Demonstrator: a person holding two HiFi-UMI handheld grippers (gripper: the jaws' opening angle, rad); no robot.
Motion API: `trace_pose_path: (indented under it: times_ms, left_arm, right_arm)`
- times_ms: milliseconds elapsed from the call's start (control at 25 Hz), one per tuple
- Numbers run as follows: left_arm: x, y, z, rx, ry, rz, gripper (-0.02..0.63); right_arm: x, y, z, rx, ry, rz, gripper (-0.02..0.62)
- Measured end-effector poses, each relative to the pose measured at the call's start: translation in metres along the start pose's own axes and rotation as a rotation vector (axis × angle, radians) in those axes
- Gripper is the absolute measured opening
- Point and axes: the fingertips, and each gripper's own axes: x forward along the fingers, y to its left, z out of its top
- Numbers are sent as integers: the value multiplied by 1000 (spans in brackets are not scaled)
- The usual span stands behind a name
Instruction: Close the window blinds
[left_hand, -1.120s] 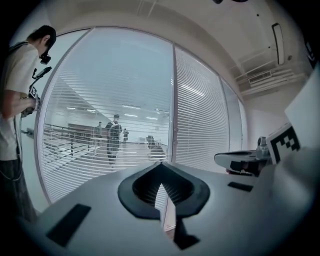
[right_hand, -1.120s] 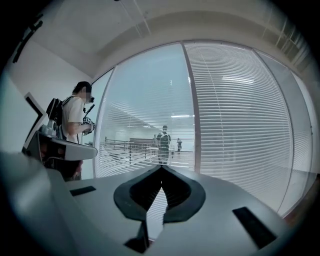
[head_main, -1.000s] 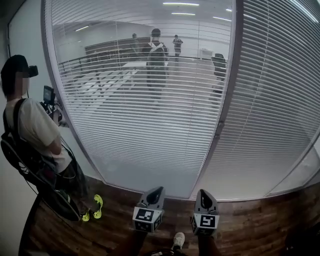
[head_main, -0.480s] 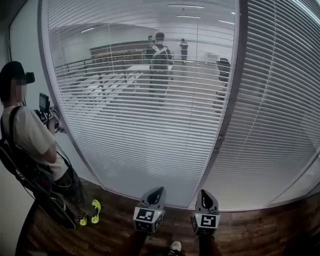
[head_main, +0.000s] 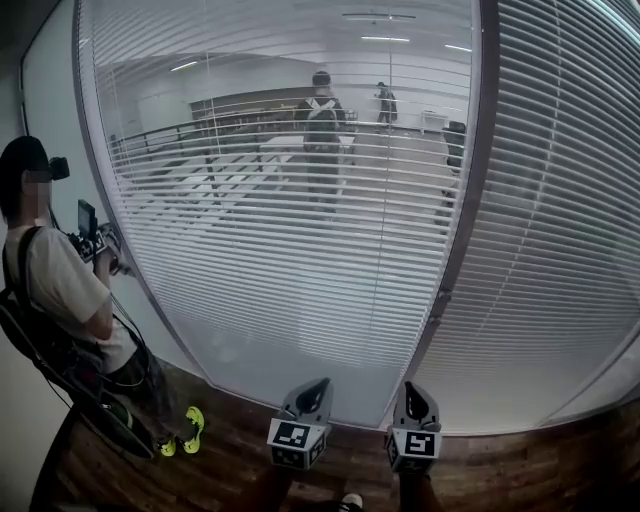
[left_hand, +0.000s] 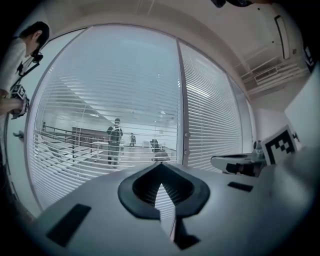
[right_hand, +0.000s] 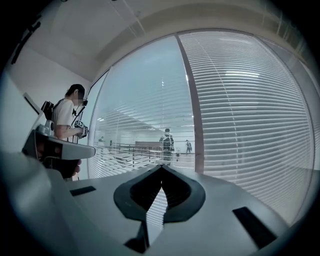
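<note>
The blinds hang behind glass in two panels. In the left panel (head_main: 280, 260) the slats stand open, and a room with people shows through. On the right panel (head_main: 560, 220) the slats are turned flat and block the view. A grey post (head_main: 455, 220) carrying a small knob (head_main: 437, 300) divides them. My left gripper (head_main: 318, 383) and right gripper (head_main: 414, 389) are side by side low in the head view, short of the glass and pointing at it. Both are shut and hold nothing. In the gripper views, the left gripper (left_hand: 160, 165) and the right gripper (right_hand: 161, 167) have their jaw tips meeting.
A person (head_main: 60, 290) with a backpack and a hand-held camera stands close to the glass at the left. Dark wooden floor (head_main: 520, 470) runs along the foot of the window. Beyond the glass, a figure (head_main: 322, 130) stands by long tables.
The head view has tilted and drifted a little, so the window sits slightly differently in frame. Both grippers stay shut, side by side, in nearly the same place.
</note>
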Motion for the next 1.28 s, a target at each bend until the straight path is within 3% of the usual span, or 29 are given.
trace_pose_path:
  times_ms: [320,560,840,1120,1280]
  left_arm:
    - [17,-9,3,-2,4,18,0]
    - [29,-11,-3,-1,17,39,0]
    - [25,-12,-17,-5,64,58,0]
    - [32,-4,1,-10,52,45,0]
    - [63,9,-6,-18,75,18,0]
  right_arm:
    - [10,-13,-3,-20,-6,46,3]
    - [14,-28,-5,-17,51,23,3]
    - [17,-33,-20,7,0,50,3]
    - [16,-31,-8,-9,10,31,3]
    - [42,-40,-12,-4,26,3,3]
